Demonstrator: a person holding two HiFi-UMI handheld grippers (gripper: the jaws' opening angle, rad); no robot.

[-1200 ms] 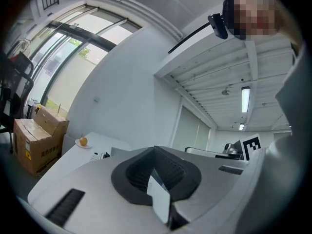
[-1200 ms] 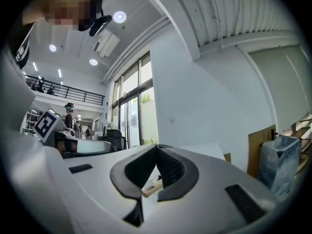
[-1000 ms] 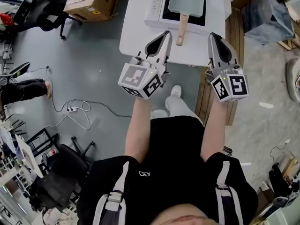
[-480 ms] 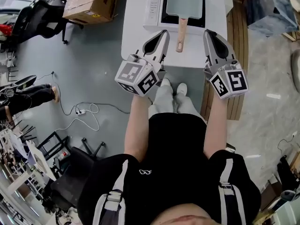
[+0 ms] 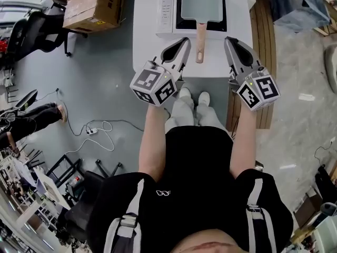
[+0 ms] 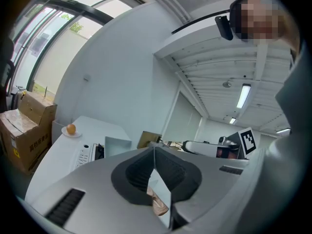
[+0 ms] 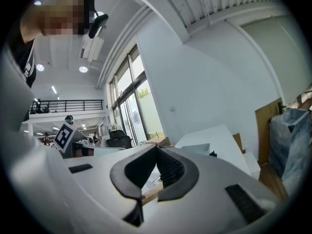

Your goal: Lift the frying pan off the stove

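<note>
STEPPING UP TO THE STOVE: The rectangular frying pan (image 5: 200, 2) sits flat on the white induction stove (image 5: 167, 9). Its wooden handle (image 5: 200, 40) reaches off the stove's near edge toward the person, who over the past second has closed in on the white table (image 5: 145, 46) and brought both tools forward. The left gripper (image 5: 184, 40) now hangs just short of the stove's near-left corner, beside the handle but apart from it. Its jaws are beginning to part from near-closed, with nothing between them. The right gripper (image 5: 229, 40) hangs off the stove's near-right corner, jaws together and empty. The approach looks all but done (the grasp itself has not begun), and the opening left tool seems the likelier one to take the handle. Room is fair, with bare tabletop on the stove's near side. A cardboard box (image 5: 89, 7) stands on the floor well left of the stove, and wooden boards (image 5: 261, 30) lie close on its right, past the table's edge.
</note>
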